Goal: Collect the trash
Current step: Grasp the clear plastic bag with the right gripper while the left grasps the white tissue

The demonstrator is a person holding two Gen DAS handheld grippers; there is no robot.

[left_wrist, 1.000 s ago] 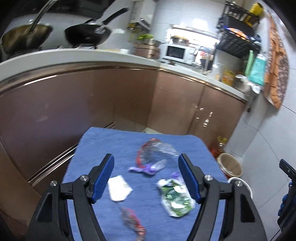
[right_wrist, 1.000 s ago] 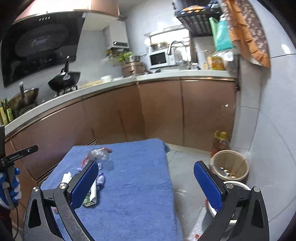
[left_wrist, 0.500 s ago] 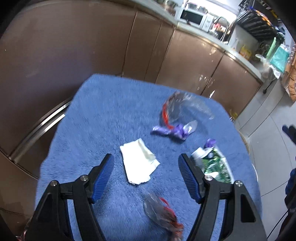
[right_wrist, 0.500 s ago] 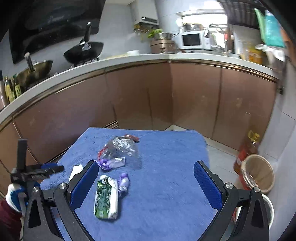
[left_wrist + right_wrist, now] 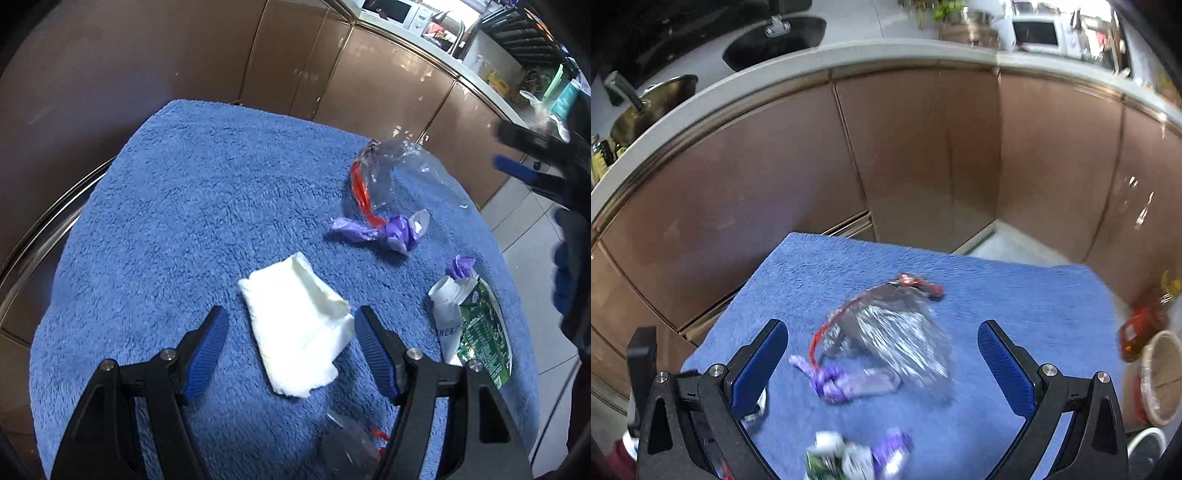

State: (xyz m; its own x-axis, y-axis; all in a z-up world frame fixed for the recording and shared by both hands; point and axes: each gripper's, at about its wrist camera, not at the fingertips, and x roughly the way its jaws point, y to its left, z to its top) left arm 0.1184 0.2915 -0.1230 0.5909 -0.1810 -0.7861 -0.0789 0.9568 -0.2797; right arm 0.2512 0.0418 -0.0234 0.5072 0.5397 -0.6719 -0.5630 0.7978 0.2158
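The left wrist view looks steeply down, close over the blue towel [image 5: 177,206] on the desk. The right wrist view sits higher and farther back, facing the brown cabinets [image 5: 905,155]. Both share the towel, the clear wrapper [image 5: 384,177] [image 5: 886,328] and the cabinets.

The tissue [image 5: 299,325] lies in the middle of the desk [image 5: 177,206]. Behind the tissue and to its right lies the clear bag [image 5: 384,177], with the twisted wrapper [image 5: 391,232] touching the bag's near edge. Right of the tissue, near the desk edge, lies the snack packet [image 5: 476,325].
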